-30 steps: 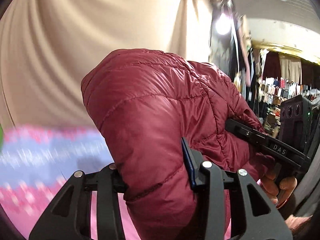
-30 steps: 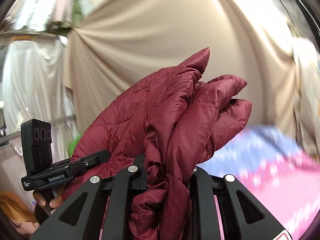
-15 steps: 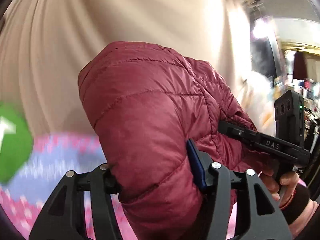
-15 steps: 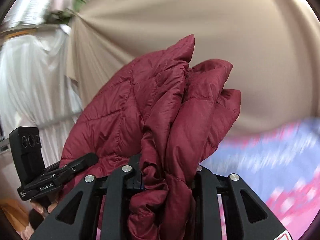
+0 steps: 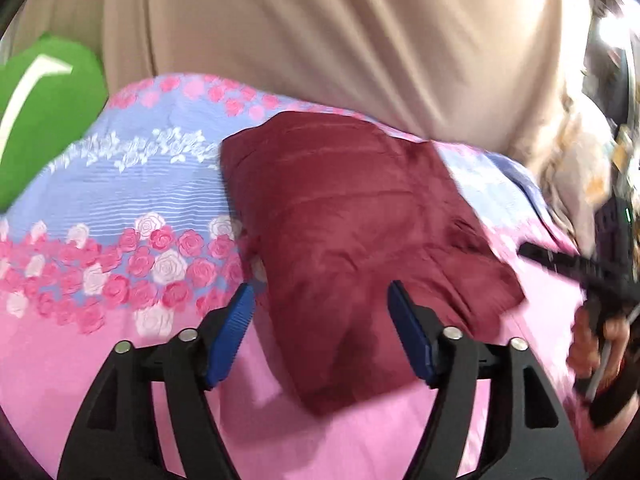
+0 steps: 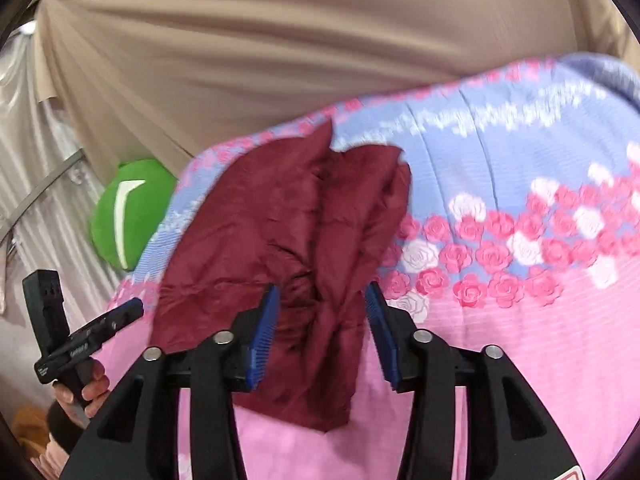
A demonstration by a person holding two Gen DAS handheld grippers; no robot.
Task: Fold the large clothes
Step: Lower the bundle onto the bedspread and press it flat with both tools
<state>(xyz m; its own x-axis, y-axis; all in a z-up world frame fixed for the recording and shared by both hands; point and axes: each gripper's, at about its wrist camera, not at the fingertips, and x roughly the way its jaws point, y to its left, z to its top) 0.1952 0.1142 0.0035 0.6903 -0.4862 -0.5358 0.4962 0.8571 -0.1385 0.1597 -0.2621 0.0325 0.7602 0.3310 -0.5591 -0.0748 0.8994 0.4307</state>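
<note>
Bed (image 5: 120, 360) first: the floral pink-and-blue cover fills most of both views, with a beige curtain (image 5: 320, 32) hanging behind it. A green cushion (image 6: 120, 216) sits at the bed's far edge.

Maroon puffer jacket (image 5: 352, 232) lies on the cover as a compact, roughly rectangular bundle, layers stacked, near the middle of the bed. From the right wrist view I see several bunched layers along one end, not fully squared.

My left hand-held gripper (image 5: 322, 340): jaws opening, blue pads spread to either side of the bundle's near corner, not pressing it. My right hand-held gripper (image 6: 322, 334): jaws also opening, jacket end between the pads, which stand just off the fabric as far as I can tell.

Judgement: folding looks essentially done and the bundle is set down. What is left is drawing both grippers clear, perhaps tidying the bunched end.
</note>
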